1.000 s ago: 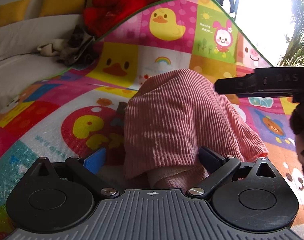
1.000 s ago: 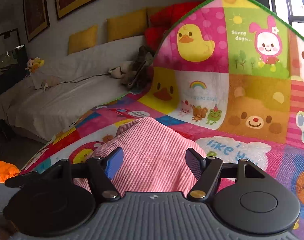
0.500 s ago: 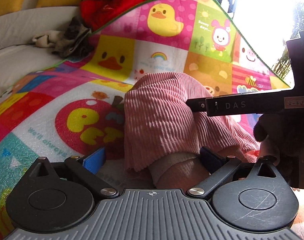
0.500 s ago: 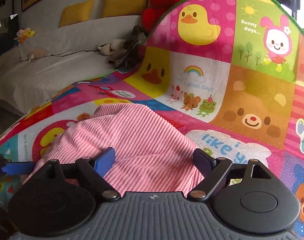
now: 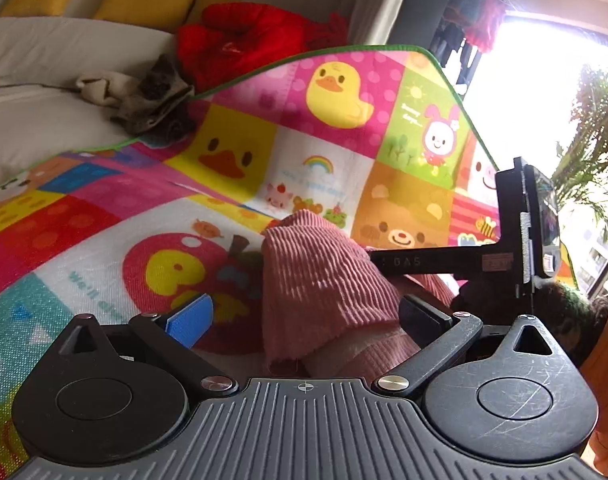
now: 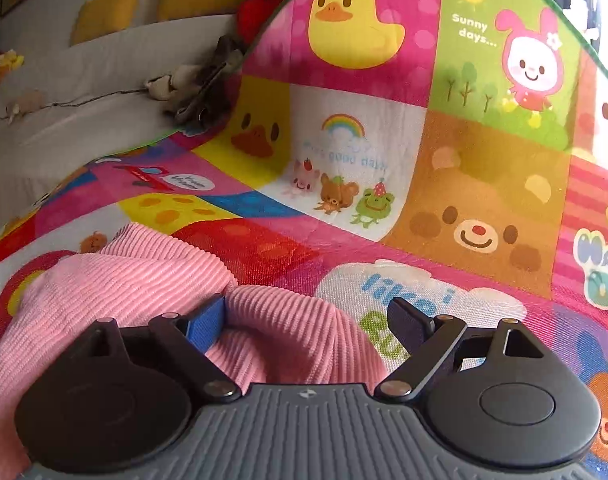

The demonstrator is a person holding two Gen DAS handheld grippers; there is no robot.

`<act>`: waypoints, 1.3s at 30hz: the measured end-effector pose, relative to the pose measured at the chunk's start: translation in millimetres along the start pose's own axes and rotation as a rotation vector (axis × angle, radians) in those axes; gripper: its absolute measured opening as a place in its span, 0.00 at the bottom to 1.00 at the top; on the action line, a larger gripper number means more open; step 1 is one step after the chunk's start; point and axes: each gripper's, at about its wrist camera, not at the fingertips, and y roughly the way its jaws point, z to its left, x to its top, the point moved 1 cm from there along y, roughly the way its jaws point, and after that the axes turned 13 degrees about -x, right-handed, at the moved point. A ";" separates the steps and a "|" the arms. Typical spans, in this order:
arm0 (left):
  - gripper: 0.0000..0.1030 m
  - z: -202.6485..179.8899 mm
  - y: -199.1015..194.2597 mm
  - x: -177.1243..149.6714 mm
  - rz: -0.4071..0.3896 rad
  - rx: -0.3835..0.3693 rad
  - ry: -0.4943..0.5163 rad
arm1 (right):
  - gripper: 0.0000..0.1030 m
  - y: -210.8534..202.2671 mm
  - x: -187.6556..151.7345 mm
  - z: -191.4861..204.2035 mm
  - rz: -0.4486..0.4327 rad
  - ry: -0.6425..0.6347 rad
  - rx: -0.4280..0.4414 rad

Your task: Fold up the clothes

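A pink ribbed garment (image 5: 324, 280) lies bunched on the colourful cartoon play mat (image 5: 103, 248). My left gripper (image 5: 304, 316) is open, its fingers either side of the garment's near edge. My right gripper (image 6: 310, 320) is open and low over the same garment (image 6: 123, 280), with a fold of cloth between its fingers. The right gripper's body (image 5: 520, 232) shows in the left wrist view, at the garment's right side.
The mat's far part (image 6: 384, 80) curves up like a wall behind the garment. A white sofa (image 5: 43, 80) with yellow cushions, a red bundle (image 5: 239, 40) and crumpled grey and beige clothes (image 5: 143, 96) lies beyond. A bright window is at right.
The right gripper has dropped lower and closer onto the garment, which now bunches between its fingers. The left gripper has shifted slightly; the garment looks more gathered.
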 end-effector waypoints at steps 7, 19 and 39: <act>0.99 6.5 -0.2 0.2 0.000 0.046 -0.027 | 0.84 -87.1 -19.8 6.9 -0.163 -0.130 0.131; 0.99 11.7 3.7 -2.9 0.010 0.087 -0.036 | 0.84 -112.0 -67.4 19.6 -0.097 -0.220 0.209; 0.99 9.8 11.2 -7.3 0.054 0.091 -0.024 | 0.86 -129.4 -83.7 18.6 -0.124 -0.310 0.309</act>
